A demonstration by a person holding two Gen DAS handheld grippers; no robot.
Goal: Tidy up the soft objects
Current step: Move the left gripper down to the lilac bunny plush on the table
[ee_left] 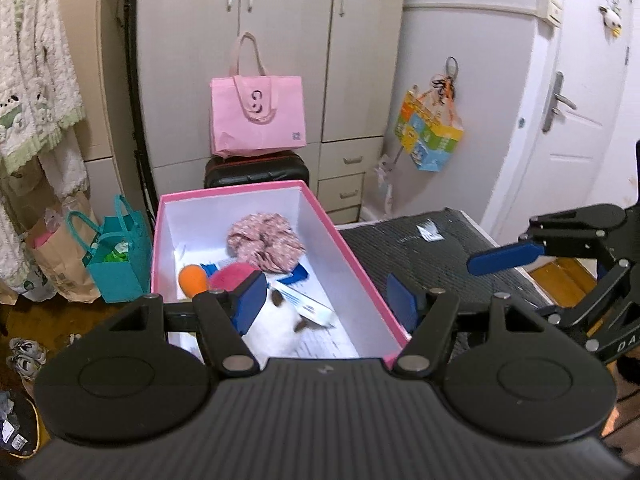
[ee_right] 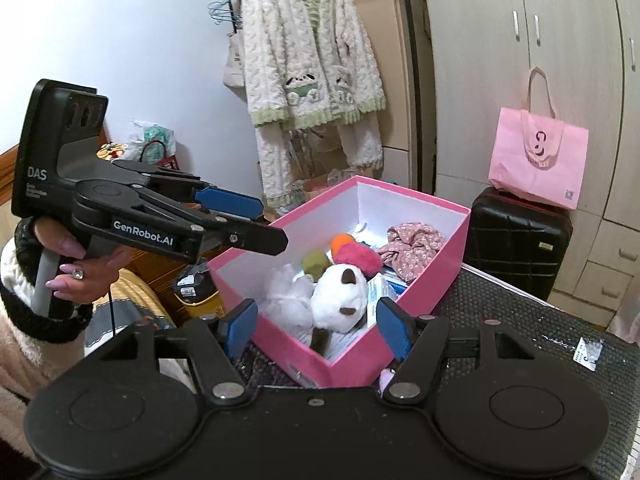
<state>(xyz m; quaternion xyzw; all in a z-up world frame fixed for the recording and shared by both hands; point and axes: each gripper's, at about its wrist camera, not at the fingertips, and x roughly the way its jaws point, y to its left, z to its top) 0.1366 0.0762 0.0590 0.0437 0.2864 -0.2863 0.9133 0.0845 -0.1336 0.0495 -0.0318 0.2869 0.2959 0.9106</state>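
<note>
Pink tote [ee_left: 258,116] on suitcase [ee_left: 256,170].

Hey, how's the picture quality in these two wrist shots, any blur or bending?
Left wrist view: the white plush toy in the pink box is motion-smeared, and the wardrobe bows from fisheye. Right wrist view: sharper, the toy crisp, wardrobe edges still curved.

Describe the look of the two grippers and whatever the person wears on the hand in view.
Both the left gripper and the right gripper are black linkages with blue pads. The left one's body reads "GenRobot.AI" and "DAS", has a grey handle, and a thin black cable hangs below it. The hand wears a ring; its sleeve is fluffy, with a black cuff.
</note>
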